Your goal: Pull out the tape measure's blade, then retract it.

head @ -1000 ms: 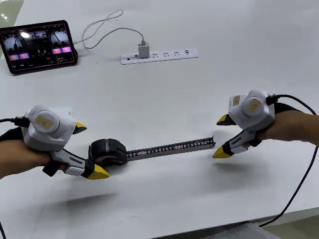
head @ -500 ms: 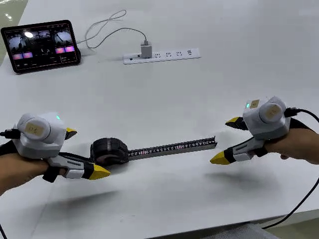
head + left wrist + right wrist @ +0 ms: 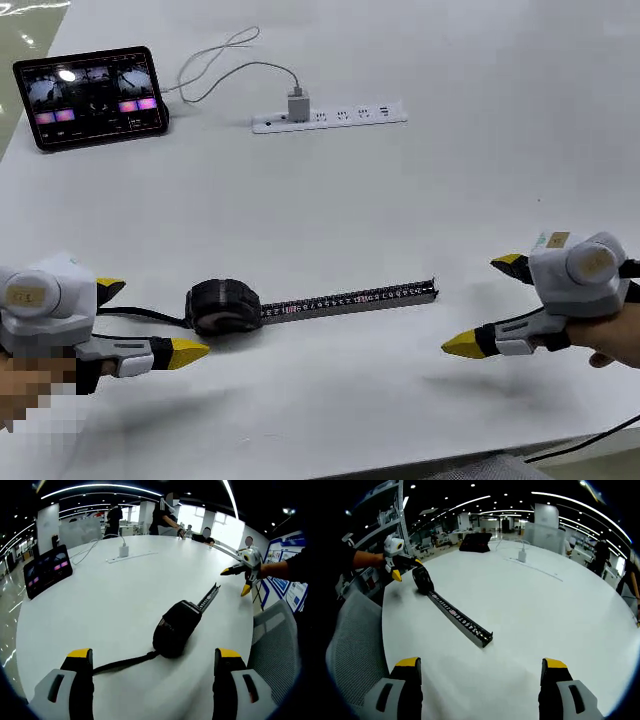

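A black tape measure (image 3: 223, 305) lies on the white table (image 3: 330, 190), its blade (image 3: 350, 298) pulled out to the right and resting flat. In the left gripper view the case (image 3: 177, 628) lies ahead between the jaws, its strap trailing toward the camera. My left gripper (image 3: 150, 320) is open a little left of the case, touching nothing. My right gripper (image 3: 490, 303) is open, right of the blade tip and apart from it. In the right gripper view the blade (image 3: 459, 619) ends ahead between the jaws, which hold nothing.
A tablet (image 3: 92, 96) stands at the far left of the table. A white power strip (image 3: 330, 117) with a charger and cable lies at the back middle. A grey mesh chair (image 3: 355, 645) sits by the near table edge. People stand in the background.
Both grippers have drawn back from the tape measure, the left one leftward off the case, the right one rightward from the blade tip. The tape and blade lie as before.
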`<control>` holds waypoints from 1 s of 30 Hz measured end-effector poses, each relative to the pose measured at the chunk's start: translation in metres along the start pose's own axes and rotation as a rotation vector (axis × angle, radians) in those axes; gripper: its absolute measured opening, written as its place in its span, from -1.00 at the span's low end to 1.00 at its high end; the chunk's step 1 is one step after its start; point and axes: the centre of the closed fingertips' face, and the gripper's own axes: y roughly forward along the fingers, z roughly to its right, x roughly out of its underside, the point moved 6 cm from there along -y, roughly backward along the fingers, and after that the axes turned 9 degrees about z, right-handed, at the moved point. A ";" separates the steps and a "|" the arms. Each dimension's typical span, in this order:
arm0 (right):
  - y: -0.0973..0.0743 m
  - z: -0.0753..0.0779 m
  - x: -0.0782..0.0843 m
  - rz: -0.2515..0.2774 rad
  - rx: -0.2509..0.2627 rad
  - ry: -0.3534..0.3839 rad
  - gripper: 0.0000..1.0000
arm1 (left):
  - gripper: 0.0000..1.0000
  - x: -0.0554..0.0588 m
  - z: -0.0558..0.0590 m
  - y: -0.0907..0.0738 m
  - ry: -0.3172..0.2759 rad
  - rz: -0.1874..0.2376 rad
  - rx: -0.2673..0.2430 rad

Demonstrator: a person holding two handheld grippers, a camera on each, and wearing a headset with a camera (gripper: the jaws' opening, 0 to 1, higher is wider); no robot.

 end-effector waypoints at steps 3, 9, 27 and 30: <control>-0.006 0.000 0.003 0.005 0.015 0.000 0.98 | 0.98 0.005 0.000 -0.006 -0.011 0.011 -0.008; -0.018 -0.003 0.009 0.016 0.031 -0.001 0.98 | 0.98 0.014 -0.004 -0.019 0.015 0.005 -0.060; -0.048 -0.009 0.017 0.036 0.068 -0.060 0.98 | 0.98 0.032 0.008 -0.045 0.054 0.061 -0.075; -0.053 -0.008 0.023 0.031 0.064 -0.051 0.98 | 0.98 0.034 0.010 -0.048 0.061 0.067 -0.078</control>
